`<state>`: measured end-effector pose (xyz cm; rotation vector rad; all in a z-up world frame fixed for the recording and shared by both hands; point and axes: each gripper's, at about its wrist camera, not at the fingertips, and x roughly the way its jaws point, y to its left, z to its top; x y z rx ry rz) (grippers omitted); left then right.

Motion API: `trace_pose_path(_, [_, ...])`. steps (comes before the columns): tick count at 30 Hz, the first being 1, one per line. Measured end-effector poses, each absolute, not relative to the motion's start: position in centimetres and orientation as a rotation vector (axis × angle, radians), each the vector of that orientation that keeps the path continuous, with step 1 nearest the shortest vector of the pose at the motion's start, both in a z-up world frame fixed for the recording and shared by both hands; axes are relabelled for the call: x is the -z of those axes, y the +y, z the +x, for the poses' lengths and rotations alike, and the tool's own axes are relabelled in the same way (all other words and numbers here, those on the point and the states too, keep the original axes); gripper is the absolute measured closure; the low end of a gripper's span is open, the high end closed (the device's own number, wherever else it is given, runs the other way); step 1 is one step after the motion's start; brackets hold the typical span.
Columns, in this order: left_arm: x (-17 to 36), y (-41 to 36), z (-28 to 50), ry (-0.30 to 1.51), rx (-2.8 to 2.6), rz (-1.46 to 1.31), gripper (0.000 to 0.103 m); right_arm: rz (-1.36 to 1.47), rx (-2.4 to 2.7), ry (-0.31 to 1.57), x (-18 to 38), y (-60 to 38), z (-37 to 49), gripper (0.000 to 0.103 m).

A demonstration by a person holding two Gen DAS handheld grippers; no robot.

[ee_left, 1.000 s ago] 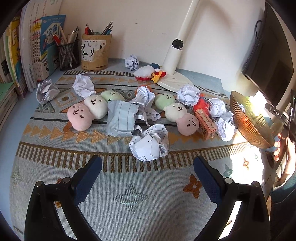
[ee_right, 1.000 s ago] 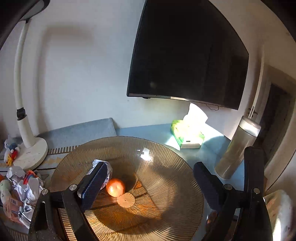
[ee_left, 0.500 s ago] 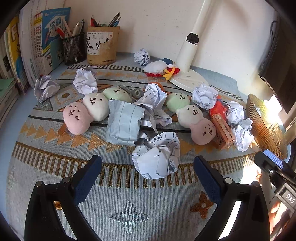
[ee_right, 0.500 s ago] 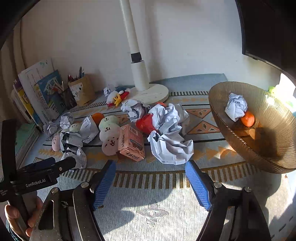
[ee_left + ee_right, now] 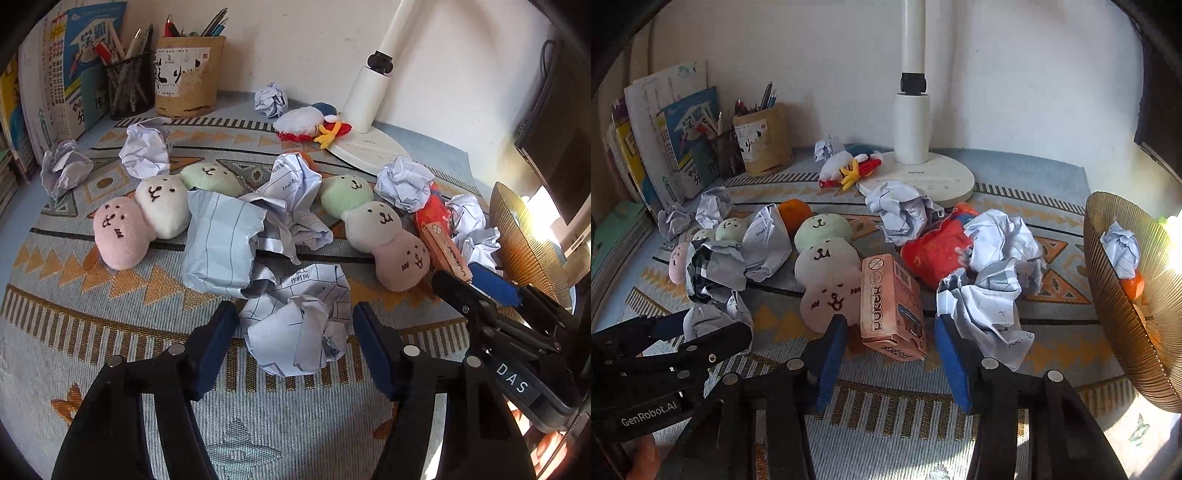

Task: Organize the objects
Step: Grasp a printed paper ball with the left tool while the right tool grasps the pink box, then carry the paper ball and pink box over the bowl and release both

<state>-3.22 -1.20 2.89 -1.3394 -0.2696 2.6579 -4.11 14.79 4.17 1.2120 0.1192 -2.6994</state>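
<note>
Left wrist view: left claw [image 5: 293,332] spread wide either side of a crumpled paper ball [image 5: 299,325] on the patterned mat [image 5: 110,332] of the bench, pads not yet touching. Right wrist view: right claw [image 5: 888,350] likewise spread, straddling the near end of a pink carton [image 5: 892,306]. Paper probably feather-light and springy, best pinched across its bulk; carton light, stiff, likely crushable, best taken on its flat sides. Beyond, plush toys [image 5: 147,218] among more wads. Far right, ribbed bowl [image 5: 1130,295] cut off by the frame edge, glare hiding part of its contents.
</note>
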Motion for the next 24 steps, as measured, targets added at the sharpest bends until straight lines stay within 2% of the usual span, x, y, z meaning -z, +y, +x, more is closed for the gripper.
trace_pose_path(1, [-2.9,-1.2,-3.2,-0.273,-2.656,-1.332,0.049,1.242,2.697,0.107,-3.7,14.9,-4.3,0.073])
trace_pose_path(2, [-3.0,-1.2,-3.1,-0.277,-2.651,-1.325,0.05,1.247,2.713,0.097,-3.4,15.3,-4.3,0.085])
trace_pose_path(6, [-3.6,-0.7,-2.2,-0.249,-2.647,-1.272,0.051,1.192,2.655,-0.112,-4.4,18.0,-2.9,0.085])
trace_pose_path(8, [-4.1,-0.2,-1.2,-0.214,-2.64,-1.221,0.051,1.122,2.663,-0.121,-5.8,18.6,-0.9,0.085])
trace_pose_path(13, [-5.2,1.9,2.2,-0.109,-2.633,-1.119,0.051,1.091,2.698,0.087,-7.7,19.2,4.4,0.085])
trace_pose_path(17, [-5.7,2.5,2.6,-0.098,-2.666,-1.076,0.051,1.103,2.715,0.394,-6.5,18.5,7.1,0.085])
trace_pose_path(21, [-5.1,2.2,2.0,-0.113,-2.693,-1.091,0.051,1.07,2.667,0.561,-5.2,17.9,8.8,0.085])
trace_pose_path(22, [-5.0,2.1,2.1,-0.113,-2.697,-1.097,0.051,1.066,2.627,0.602,-4.9,17.6,9.4,0.082])
trace_pose_path(24, [-4.9,2.1,2.2,-0.108,-2.703,-1.079,0.05,1.063,2.553,0.607,-4.4,17.6,10.9,0.07])
